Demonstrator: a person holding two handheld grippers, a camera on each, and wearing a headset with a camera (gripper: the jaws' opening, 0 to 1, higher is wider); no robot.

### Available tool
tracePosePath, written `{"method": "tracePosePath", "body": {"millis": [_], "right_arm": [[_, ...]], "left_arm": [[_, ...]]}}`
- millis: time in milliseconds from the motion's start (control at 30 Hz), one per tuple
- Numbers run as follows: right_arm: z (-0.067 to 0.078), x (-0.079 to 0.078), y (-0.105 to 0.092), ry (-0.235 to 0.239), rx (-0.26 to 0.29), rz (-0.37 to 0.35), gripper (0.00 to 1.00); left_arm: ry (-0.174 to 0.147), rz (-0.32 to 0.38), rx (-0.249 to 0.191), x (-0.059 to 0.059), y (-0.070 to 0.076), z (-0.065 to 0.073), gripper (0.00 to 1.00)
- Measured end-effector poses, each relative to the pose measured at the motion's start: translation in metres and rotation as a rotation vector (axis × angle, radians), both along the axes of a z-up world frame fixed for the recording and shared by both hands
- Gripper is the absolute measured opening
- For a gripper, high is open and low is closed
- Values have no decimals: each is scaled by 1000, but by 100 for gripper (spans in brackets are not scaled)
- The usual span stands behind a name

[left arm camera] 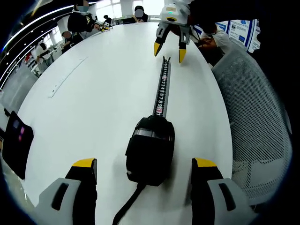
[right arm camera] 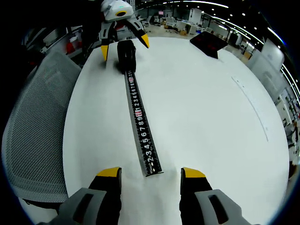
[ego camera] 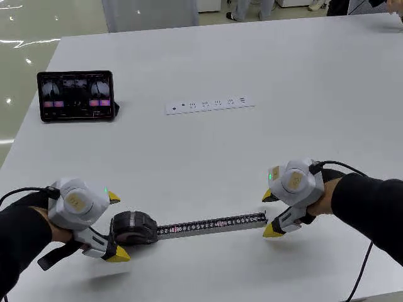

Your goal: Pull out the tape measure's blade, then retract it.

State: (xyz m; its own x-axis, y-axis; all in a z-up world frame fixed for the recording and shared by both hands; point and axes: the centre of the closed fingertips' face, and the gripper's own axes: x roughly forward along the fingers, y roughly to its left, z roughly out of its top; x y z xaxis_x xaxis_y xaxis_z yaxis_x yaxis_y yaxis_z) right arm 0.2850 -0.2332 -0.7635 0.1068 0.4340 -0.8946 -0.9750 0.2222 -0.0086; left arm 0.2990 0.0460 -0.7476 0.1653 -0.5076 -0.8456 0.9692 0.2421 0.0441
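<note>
A black tape measure case (ego camera: pixel 133 227) lies on the white table (ego camera: pixel 252 63) near the front edge. Its blade (ego camera: pixel 211 224) lies drawn out flat to the right. My left gripper (ego camera: pixel 117 226) is open, its yellow-tipped jaws straddling the case (left arm camera: pixel 151 149) with a gap on each side. My right gripper (ego camera: pixel 271 214) is open too, its jaws on either side of the blade's end hook (right arm camera: pixel 152 169) without touching it. In the right gripper view the numbered blade (right arm camera: pixel 139 123) runs away to the case (right arm camera: pixel 126 55) and the left gripper (right arm camera: pixel 124 44).
A dark tablet (ego camera: pixel 76 95) stands at the back left. A white power strip (ego camera: pixel 210 104) lies mid-table. A grey mesh chair (left arm camera: pixel 253 103) sits beside the table's near edge. A black strap (left arm camera: pixel 125 212) trails from the case. People sit at the far end.
</note>
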Motion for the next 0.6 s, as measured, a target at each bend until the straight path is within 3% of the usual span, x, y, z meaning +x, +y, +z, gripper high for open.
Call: {"method": "tracePosePath", "body": {"millis": [300,467,533,567,600], "right_arm": [[3,2,-4,-26,36,-69,58],[6,-1,-5,-39,48,-85,64],[7,-2,-5,-44,57,-90,68],[8,-2,-5,-46,65,-100,70],[8,-2,-5,-50,71,-106,71]], "left_arm": [[18,94,-56,-2,0,6,99],[14,126,-80,-5,2,13,99],[39,161,-98,-7,2,14,99],[81,213,-135,-11,0,16,99],[85,240,-162,-10,-1,18,99]]}}
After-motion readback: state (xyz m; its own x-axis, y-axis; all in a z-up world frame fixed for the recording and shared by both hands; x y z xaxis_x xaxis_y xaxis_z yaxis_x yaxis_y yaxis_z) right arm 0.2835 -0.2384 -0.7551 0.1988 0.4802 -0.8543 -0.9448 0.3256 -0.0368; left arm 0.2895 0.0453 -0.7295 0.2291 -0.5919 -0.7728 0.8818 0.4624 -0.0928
